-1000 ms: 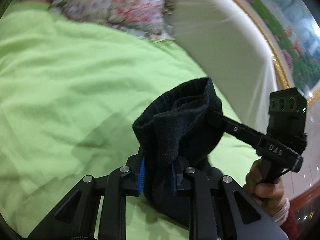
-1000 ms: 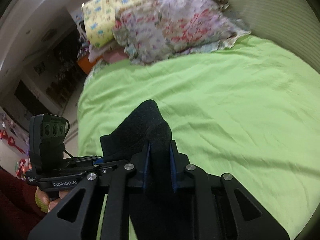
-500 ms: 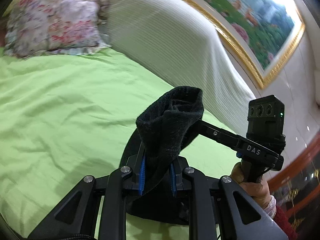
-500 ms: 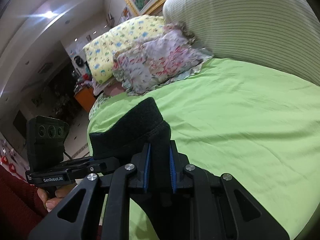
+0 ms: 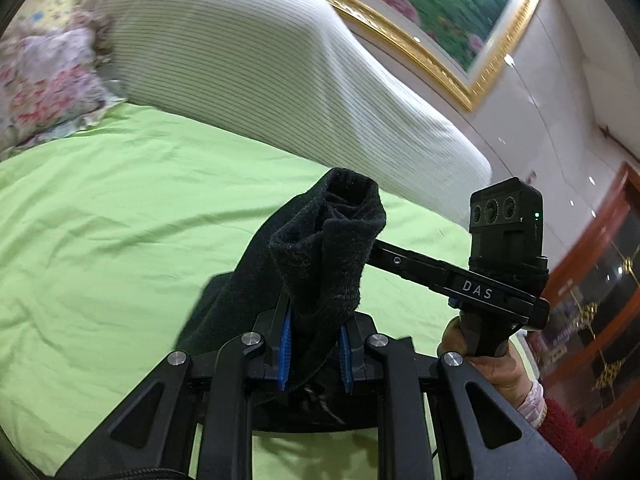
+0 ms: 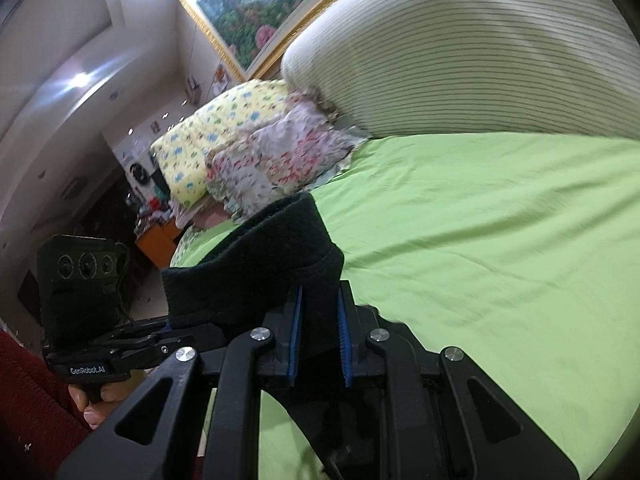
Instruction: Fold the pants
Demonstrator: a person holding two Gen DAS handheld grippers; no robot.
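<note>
The black fleece pants [image 5: 320,256] hang bunched between both grippers above the green bed sheet [image 5: 120,216]. My left gripper [image 5: 314,354] is shut on one edge of the pants, with cloth sticking up past the blue pads. My right gripper [image 6: 318,344] is shut on the other edge of the pants [image 6: 260,268]. In the left wrist view the right gripper [image 5: 384,254] reaches in from the right and touches the same bunch. In the right wrist view the left gripper [image 6: 168,326] comes in from the left. The lower part of the pants hangs below both grippers.
A large white striped cushion [image 5: 280,80] lies along the far side of the bed. Floral and yellow pillows [image 6: 260,148] sit at one end. A gold-framed painting [image 5: 432,20] hangs on the wall. The green sheet [image 6: 480,240] spreads wide under the pants.
Both grippers have lifted and tilted upward with the pants. The views now show more cushion, wall and painting and less sheet. The grips have stayed shut.
</note>
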